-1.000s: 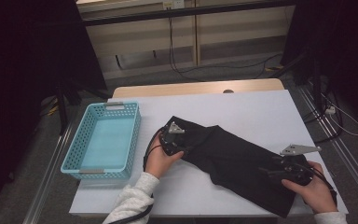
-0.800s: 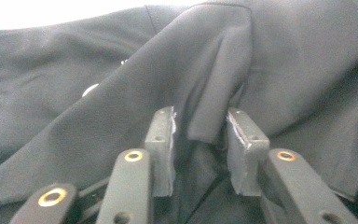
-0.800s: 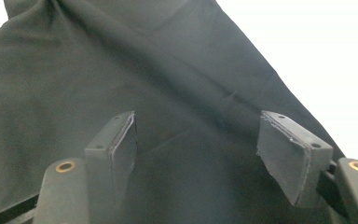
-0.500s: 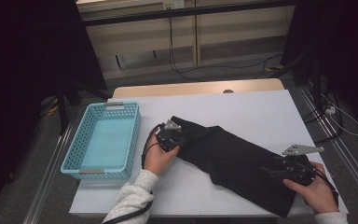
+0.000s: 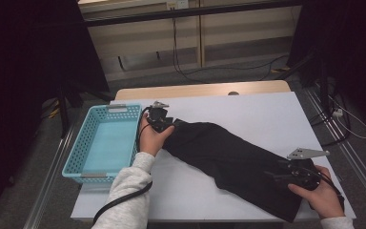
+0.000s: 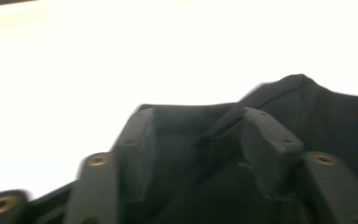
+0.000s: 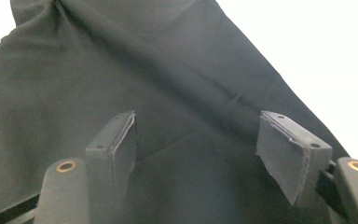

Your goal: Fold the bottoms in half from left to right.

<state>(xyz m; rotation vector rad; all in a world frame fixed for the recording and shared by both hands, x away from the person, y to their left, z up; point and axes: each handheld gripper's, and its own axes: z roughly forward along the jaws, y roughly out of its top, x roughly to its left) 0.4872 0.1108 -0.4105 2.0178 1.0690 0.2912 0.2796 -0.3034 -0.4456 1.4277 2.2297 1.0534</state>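
Black garment sprawls diagonally mid-frame on white table, no readable writing. Left gripper just reopening, fabric fold between parted jaws. Right gripper released over cloth, lower right.

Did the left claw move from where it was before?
Yes. The left claw slid along the black cloth toward its end by the blue basket, nearer the table's far edge. Its jaws just reopened around the cloth.

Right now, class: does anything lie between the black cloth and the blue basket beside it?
Nothing visible lies between them except the left gripper and its hand at the near end of the black cloth. The blue basket stands open-topped just left of it, on the white table.
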